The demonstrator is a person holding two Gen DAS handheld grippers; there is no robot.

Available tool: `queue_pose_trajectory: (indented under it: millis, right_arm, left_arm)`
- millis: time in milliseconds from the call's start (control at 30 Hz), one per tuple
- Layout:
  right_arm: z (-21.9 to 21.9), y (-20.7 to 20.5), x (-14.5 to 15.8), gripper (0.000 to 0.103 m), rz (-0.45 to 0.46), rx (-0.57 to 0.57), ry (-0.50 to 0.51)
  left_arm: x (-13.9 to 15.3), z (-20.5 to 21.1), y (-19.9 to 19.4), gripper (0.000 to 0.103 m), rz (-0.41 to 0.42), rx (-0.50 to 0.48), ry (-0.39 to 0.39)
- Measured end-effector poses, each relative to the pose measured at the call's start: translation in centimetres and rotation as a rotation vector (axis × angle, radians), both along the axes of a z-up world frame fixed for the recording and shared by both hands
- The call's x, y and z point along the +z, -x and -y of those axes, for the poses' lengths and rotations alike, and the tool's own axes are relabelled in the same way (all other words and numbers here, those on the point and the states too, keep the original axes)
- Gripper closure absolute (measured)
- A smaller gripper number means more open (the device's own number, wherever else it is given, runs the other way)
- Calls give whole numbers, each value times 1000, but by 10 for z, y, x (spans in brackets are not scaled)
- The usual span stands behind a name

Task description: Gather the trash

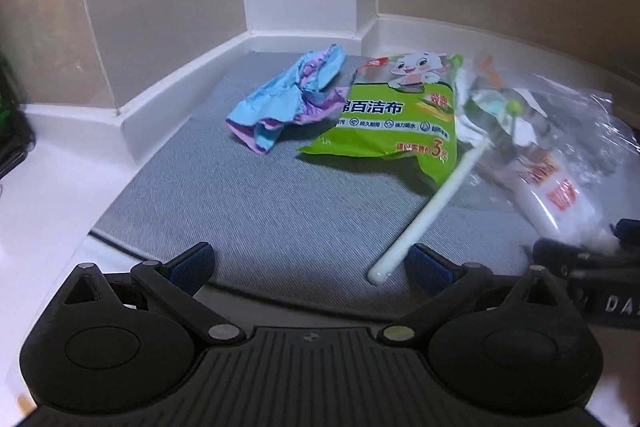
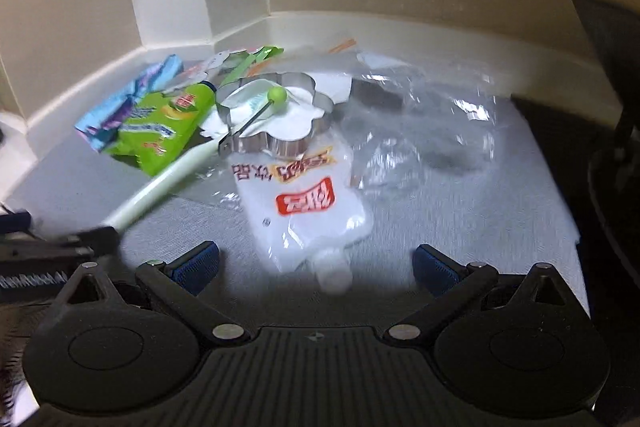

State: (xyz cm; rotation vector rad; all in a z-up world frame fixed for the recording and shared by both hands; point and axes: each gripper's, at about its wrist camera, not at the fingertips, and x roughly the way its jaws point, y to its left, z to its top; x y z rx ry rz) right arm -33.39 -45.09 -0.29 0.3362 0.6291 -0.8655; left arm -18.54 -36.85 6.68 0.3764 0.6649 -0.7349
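Trash lies on a grey mat (image 1: 256,211). A crumpled blue and purple wrapper (image 1: 288,99) sits at the back, also in the right wrist view (image 2: 120,107). A green scouring-pad packet (image 1: 392,123) lies beside it (image 2: 168,123). A white stick (image 1: 432,203) runs toward my left gripper (image 1: 310,267), which is open and empty; the stick's end lies just inside its right finger. A white pouch with red print (image 2: 304,203) lies just ahead of my open, empty right gripper (image 2: 316,265). A flower-shaped metal ring (image 2: 276,123) with a green-knobbed handle rests behind the pouch.
A crumpled clear plastic bag (image 2: 420,131) spreads over the mat's right side (image 1: 580,123). White baseboard (image 1: 168,107) and beige walls enclose the corner at the back. A dark chair (image 2: 608,107) stands at the right. The right gripper (image 1: 592,267) shows at the left view's right edge.
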Motion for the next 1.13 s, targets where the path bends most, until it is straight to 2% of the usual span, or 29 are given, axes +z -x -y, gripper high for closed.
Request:
queue_pose_trajectory:
  millis: [33,167,300,500,1133]
  right_arm:
    - [0,-6,-2,0,-26,-2,14]
    - [8,-21,-3,0,-19,-18,29]
    - [17,-32,-6,0,1,-63,50]
    - [20,-33,-7,0,5,-65,47]
    - [17,-35,-6,0,6,-54,48]
  left_arm:
    - [-2,1,-3,0,15,-14,5]
    - [-7,3,-13,0,70,-42,4]
    - [-9,-1,-22,0,43,-12,25]
    - [-11,-9,-31,0,-31,6,64]
    - [-11,-5,-37,0,-36,6,65]
